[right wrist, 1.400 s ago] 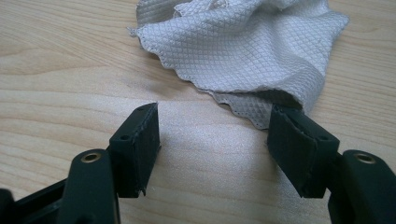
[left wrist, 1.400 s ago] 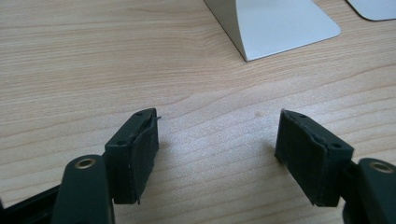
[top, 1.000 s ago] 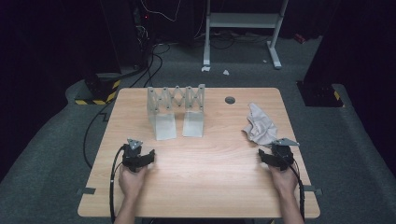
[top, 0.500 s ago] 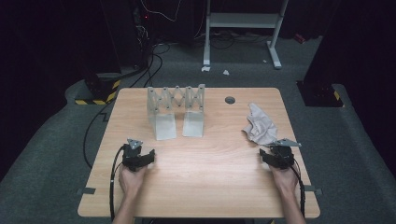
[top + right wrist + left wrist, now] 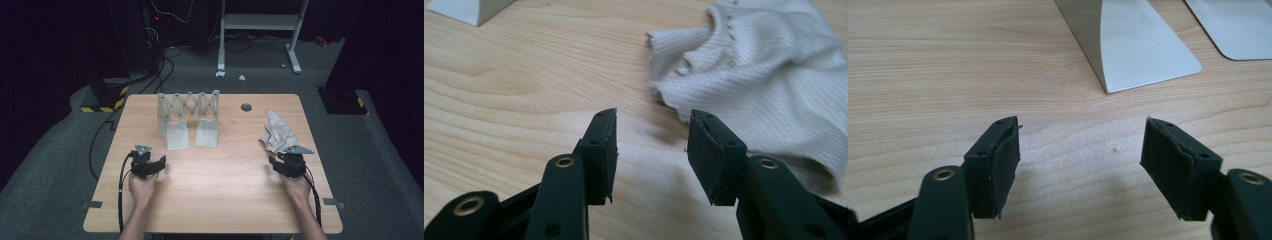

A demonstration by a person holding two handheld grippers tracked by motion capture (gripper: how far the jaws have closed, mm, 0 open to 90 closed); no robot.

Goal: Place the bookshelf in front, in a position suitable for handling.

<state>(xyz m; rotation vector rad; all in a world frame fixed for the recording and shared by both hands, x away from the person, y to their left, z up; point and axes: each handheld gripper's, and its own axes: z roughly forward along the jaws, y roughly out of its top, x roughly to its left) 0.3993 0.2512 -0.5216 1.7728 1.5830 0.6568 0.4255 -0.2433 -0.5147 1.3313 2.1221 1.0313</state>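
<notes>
Nothing is started, I judge: my left gripper [image 5: 161,162] and right gripper [image 5: 271,160] rest on the desk [image 5: 225,195], fingers apart and empty, cloth [image 5: 769,75] untouched just beyond the right one.

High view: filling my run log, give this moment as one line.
left gripper: open, empty | right gripper: open, beside cloth | rack: untouched

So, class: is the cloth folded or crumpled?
Crumpled. The cloth lies bunched in loose, uneven folds on the table, beyond the right gripper.
</notes>
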